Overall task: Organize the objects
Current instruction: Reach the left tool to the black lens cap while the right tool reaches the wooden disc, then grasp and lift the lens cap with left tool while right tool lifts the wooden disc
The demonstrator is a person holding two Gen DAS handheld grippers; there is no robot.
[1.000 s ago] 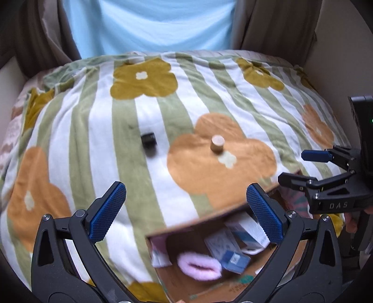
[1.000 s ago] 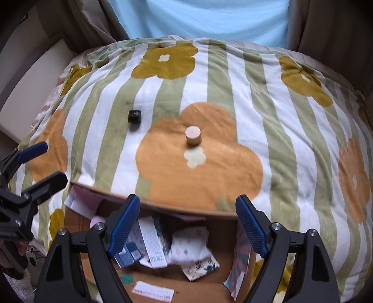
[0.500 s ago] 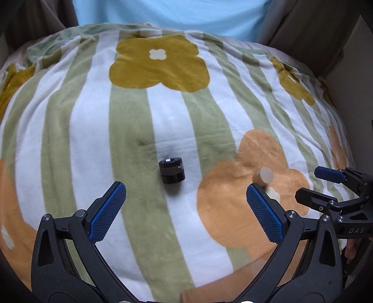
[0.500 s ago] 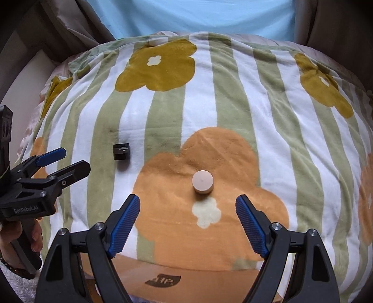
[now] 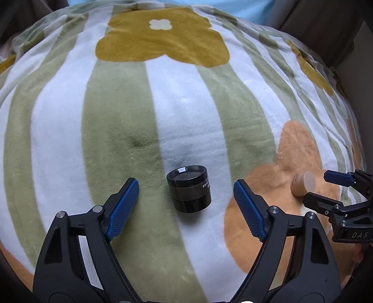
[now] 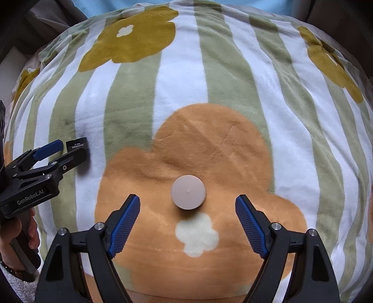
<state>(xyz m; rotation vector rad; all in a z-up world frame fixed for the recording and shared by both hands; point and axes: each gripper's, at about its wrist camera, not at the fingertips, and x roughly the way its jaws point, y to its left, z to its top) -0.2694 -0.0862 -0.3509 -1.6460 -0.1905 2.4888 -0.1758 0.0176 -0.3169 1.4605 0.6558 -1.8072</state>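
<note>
A home setting is indicated, most likely a bedroom or living room. The whole work surface is covered by a plush fleece blanket point(image 5: 186, 98) printed with green and white stripes and large mustard and orange flowers point(image 6: 198, 177), draped over something soft and rounded. At the far edge a pale blue fabric point(image 6: 209, 2) is seen, flanked by what may be brown curtains point(image 5: 326, 23), though the fisheye edges are dim.
</note>
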